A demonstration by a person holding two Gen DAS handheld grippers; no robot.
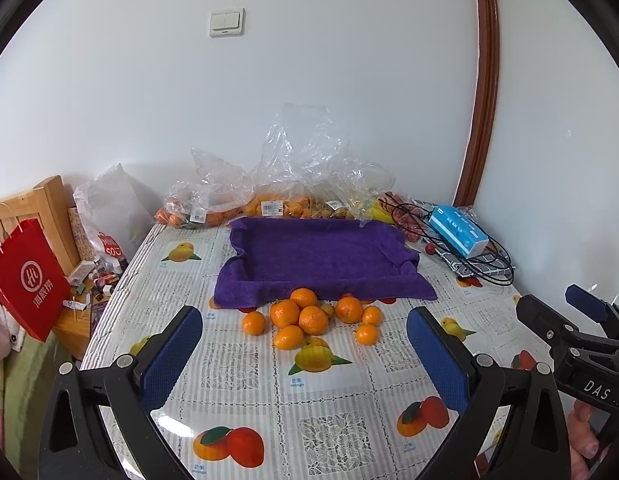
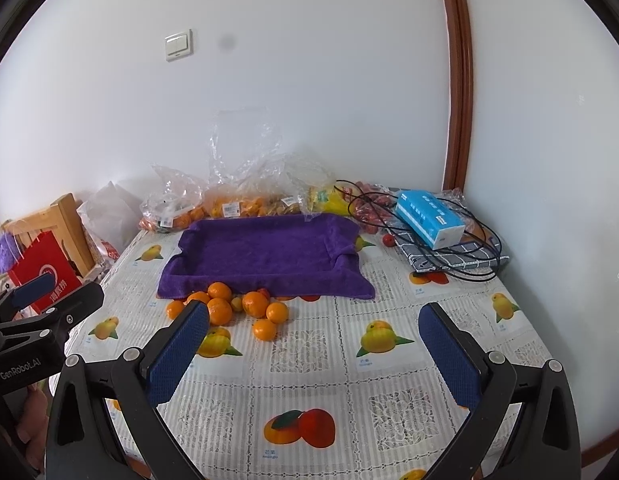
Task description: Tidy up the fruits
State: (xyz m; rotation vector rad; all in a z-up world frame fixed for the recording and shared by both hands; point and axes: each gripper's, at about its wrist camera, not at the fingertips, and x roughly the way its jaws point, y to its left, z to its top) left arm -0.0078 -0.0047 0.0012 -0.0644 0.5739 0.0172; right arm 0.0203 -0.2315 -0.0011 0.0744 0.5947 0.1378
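Several loose mandarins (image 1: 309, 318) lie in a cluster on the fruit-print tablecloth, just in front of a purple towel-lined tray (image 1: 321, 256). The cluster also shows in the right wrist view (image 2: 229, 306), in front of the purple tray (image 2: 265, 252). My left gripper (image 1: 305, 344) is open and empty, held above the table short of the mandarins. My right gripper (image 2: 313, 340) is open and empty, to the right of the cluster. Each gripper shows at the edge of the other's view.
Clear plastic bags of fruit (image 1: 269, 196) stand against the back wall behind the tray. A blue tissue box (image 1: 457, 230) on black cables and a checked cloth (image 2: 453, 258) sits at the back right. A red paper bag (image 1: 27, 280) hangs off the table's left.
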